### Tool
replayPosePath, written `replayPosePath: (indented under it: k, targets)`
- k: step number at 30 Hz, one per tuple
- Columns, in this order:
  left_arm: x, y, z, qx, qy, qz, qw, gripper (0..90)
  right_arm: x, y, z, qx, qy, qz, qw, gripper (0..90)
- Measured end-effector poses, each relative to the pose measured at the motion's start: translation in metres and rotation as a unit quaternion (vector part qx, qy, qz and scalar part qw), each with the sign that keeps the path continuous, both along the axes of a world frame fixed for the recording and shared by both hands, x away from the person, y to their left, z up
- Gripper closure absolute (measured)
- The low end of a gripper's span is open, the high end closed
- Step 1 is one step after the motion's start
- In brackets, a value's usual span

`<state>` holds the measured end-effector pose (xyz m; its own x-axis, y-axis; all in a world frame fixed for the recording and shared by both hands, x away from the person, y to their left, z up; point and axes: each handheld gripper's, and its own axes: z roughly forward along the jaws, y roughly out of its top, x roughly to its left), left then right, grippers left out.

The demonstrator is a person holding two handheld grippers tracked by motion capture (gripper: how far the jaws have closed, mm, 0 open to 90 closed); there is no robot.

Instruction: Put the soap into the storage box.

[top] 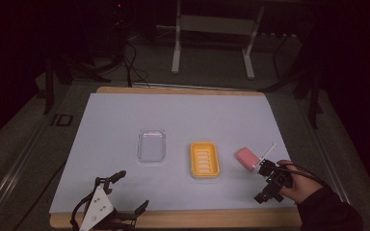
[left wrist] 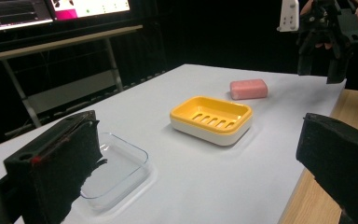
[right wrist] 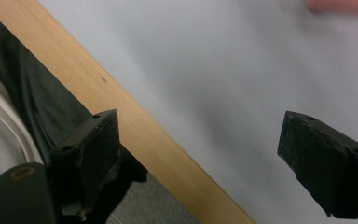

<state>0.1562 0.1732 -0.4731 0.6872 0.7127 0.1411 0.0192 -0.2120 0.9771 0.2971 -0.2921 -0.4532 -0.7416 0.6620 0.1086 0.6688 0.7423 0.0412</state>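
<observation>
The pink soap bar (top: 246, 158) lies flat on the white table cover (top: 183, 115), to the right of the yellow soap dish (top: 204, 159) and apart from it; the clear plastic lid (top: 151, 145) sits left of the dish, also apart. The right gripper (top: 269, 182) hovers just beside the bar on its near right side, and it holds nothing: in the right gripper view its jaws stand spread wide, over the wooden table edge (right wrist: 135, 135) and the cover, with a sliver of the pink bar at the top border. The step in hand appears to be the approach to the bar. To do it well, turn the right gripper until the bar lies centred between the jaws, align the pads with the two long sides, lower until they straddle the bar close to the cover, then close evenly; an off-centre closure would likely push the bar aside. The left gripper (top: 125, 192) rests at the near left edge of the table, its jaws released and empty, well apart from the bar.
</observation>
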Motion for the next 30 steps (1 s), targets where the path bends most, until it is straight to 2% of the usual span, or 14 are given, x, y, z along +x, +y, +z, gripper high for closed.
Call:
replayPosePath:
  k: [1, 6, 11, 16, 17, 18, 30]
  targets:
    - [0.000, 0.000, 0.000, 0.000, 0.000, 0.000, 1.0000, 0.4, 0.000, 0.000, 0.000, 0.000, 0.000, 0.000, 1.0000, 12.7]
    - [0.000, 0.000, 0.000, 0.000, 0.000, -0.001, 1.0000, 0.4, 0.004, -0.008, -0.002, -0.032, 0.022, -0.007, 0.9992, 11.9]
    - [0.000, 0.000, 0.000, 0.001, 0.001, -0.002, 1.0000, 0.4, 0.008, -0.014, -0.004, -0.060, 0.028, -0.014, 0.9977, 11.8]
    - [0.000, 0.000, 0.000, 0.000, 0.001, -0.002, 1.0000, 0.4, 0.013, -0.020, -0.004, -0.067, 0.023, -0.023, 0.9972, 11.7]
    - [0.000, 0.000, 0.000, 0.000, 0.001, -0.002, 1.0000, 0.4, 0.015, -0.022, -0.005, -0.067, 0.013, -0.020, 0.9974, 11.8]
    - [0.000, 0.000, 0.000, 0.000, 0.001, -0.002, 1.0000, 0.4, 0.015, -0.022, -0.005, -0.067, 0.013, -0.020, 0.9974, 11.8]
    - [0.001, 0.000, 0.000, 0.002, 0.003, -0.003, 1.0000, 0.4, 0.029, -0.024, -0.009, -0.051, 0.006, -0.031, 0.9982, 11.6]
